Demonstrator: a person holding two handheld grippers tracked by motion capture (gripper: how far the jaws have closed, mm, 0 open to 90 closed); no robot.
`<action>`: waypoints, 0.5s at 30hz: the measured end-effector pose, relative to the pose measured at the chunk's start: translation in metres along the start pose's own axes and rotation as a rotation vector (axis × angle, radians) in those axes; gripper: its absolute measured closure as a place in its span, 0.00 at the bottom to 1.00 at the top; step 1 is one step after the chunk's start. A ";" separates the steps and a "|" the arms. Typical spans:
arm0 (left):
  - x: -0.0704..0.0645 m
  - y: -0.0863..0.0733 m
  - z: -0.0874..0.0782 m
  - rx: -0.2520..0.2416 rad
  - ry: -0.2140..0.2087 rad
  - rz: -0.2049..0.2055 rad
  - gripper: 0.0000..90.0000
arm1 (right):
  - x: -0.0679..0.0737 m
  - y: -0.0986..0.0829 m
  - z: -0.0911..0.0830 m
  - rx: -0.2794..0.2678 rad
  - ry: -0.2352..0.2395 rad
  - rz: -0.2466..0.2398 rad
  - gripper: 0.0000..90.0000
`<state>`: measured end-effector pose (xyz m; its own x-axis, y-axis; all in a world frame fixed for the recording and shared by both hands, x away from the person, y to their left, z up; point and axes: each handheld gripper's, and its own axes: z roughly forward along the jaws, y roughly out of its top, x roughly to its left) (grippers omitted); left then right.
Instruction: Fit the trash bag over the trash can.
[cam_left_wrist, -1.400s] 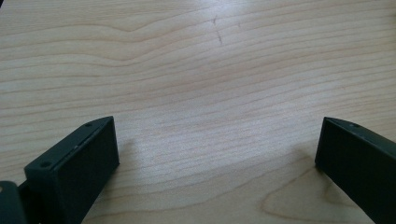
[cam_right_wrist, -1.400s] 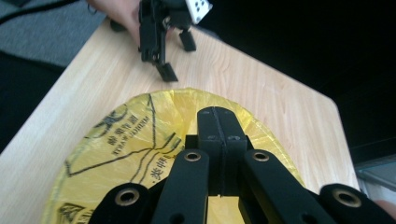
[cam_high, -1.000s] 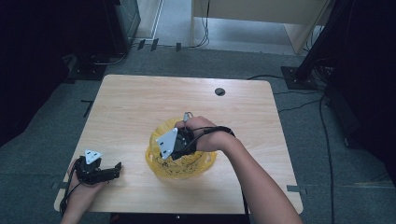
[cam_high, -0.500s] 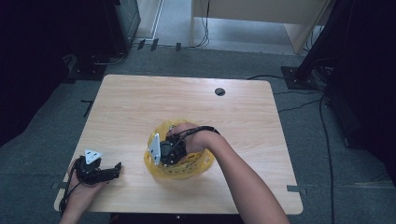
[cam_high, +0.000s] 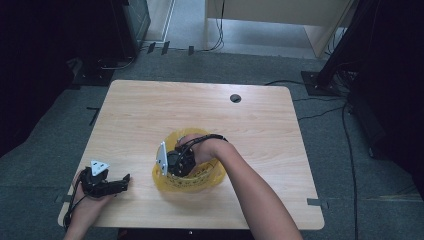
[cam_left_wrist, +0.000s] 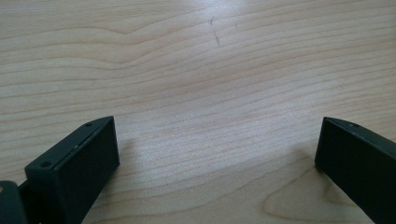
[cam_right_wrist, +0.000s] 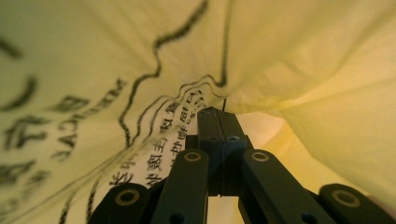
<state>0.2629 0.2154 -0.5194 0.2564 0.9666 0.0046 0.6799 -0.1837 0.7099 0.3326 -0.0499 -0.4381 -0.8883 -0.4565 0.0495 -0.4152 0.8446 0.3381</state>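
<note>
While my right gripper (cam_high: 170, 161) sits down inside the yellow plastic bag (cam_high: 200, 177), its jaws are pressed together flat against each other, and in the right gripper view (cam_right_wrist: 219, 122) the tips meet a fold of the bag's printed film (cam_right_wrist: 140, 116). I'd say a pinch of film is caught between them, but the tips are dark and partly buried in the fold, so I can't be sure. The bag stands open on the wooden table (cam_high: 150, 110), near the front edge and roughly at the middle, with black lettering on its outer wall. My right hand (cam_high: 200, 147) reaches in over the bag's rim from the right, cable looped over the wrist. My left gripper (cam_high: 122, 182) rests on the table at the front left corner, well apart from the bag, pointing toward it, grey plate on top. In the left gripper view its jaws are spread wide with nothing between them, just bare wood grain (cam_left_wrist: 205, 93). A small dark round hole (cam_high: 235, 98) sits in the tabletop near the far edge.
</note>
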 end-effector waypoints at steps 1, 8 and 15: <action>0.000 0.000 0.000 0.000 0.000 -0.002 0.00 | -0.001 -0.001 0.004 0.028 0.023 0.008 1.00; 0.000 0.000 0.000 0.000 -0.001 -0.001 0.00 | -0.008 -0.001 0.011 -0.001 0.027 0.016 1.00; 0.000 0.000 0.000 0.000 -0.001 0.002 0.00 | -0.008 0.000 0.009 0.002 0.001 0.001 1.00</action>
<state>0.2631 0.2156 -0.5193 0.2588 0.9659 0.0051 0.6797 -0.1859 0.7095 0.3381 -0.0436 -0.4469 -0.8887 -0.4557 0.0512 -0.4143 0.8458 0.3362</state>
